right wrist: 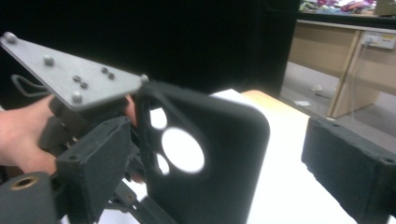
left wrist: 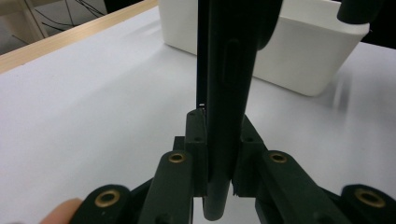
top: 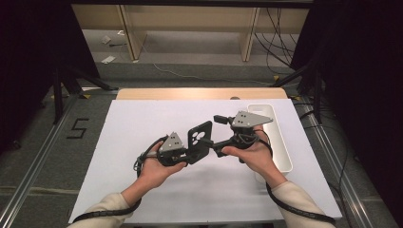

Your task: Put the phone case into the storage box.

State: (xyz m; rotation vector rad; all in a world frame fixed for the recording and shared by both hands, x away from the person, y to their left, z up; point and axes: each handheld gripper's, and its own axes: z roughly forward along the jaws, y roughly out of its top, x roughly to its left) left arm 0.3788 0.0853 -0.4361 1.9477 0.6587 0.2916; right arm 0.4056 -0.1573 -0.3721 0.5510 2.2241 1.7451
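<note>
Left gripper (left wrist: 217,179) clamped on a black phone case (left wrist: 229,70), seen edge-on; both pads press its sides low down, rounded bottom corner poking out just below the jaws. Case stands upright, side-button bump visible on the near edge. Behind it a white tray (left wrist: 303,56) sits on the white table surface (left wrist: 93,107); wooden edge at upper left. Fingertip (left wrist: 58,211) at bottom left
</note>
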